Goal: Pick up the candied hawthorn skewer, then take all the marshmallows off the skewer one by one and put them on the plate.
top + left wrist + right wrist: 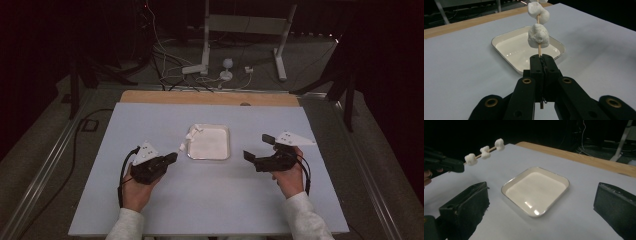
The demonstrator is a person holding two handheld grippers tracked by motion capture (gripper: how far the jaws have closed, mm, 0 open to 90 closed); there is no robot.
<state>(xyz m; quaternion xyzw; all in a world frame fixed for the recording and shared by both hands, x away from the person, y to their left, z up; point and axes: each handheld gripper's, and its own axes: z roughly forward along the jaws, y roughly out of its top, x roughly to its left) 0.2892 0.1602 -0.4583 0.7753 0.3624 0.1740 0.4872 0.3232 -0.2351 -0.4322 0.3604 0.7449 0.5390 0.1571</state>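
- Left gripper (172, 158) had its jaws clamped on the bare lower end of a skewer (539, 51); the stick ran straight out between the pads, a short stub showing behind them.
- Skewer carried three marshmallows (484, 152), spaced along the stick. Nearest one (538, 36) sat just clear of the jaw tips, not touching them.
- Skewer was held in the air, tip over the near-left corner of the tray (223, 156). Tray was empty and lay flat mid-desk (150, 210).
- Right gripper (258, 146) had its jaws wide apart, nothing between them; it hovered to the right of the tray, pointed toward it and the skewer.
- Judged step: right gripper to take a marshmallow, most likely the outermost (499, 144), and draw it off into the tray.
- To do it well: left should hold the stick still and fairly level over the tray, so anything pulled off drops inside the rim.
- Right jaws should close across the marshmallow body, not the stick; light squeeze only, since it is soft and would likely deform or tear.
- Pull should run along the stick's axis, away from the left gripper. A sideways pull could bend or snap the thin stick, or twist it in the left pads.
- Risk: sticky marshmallow clinging to the pads on release; opening low over the tray should help.
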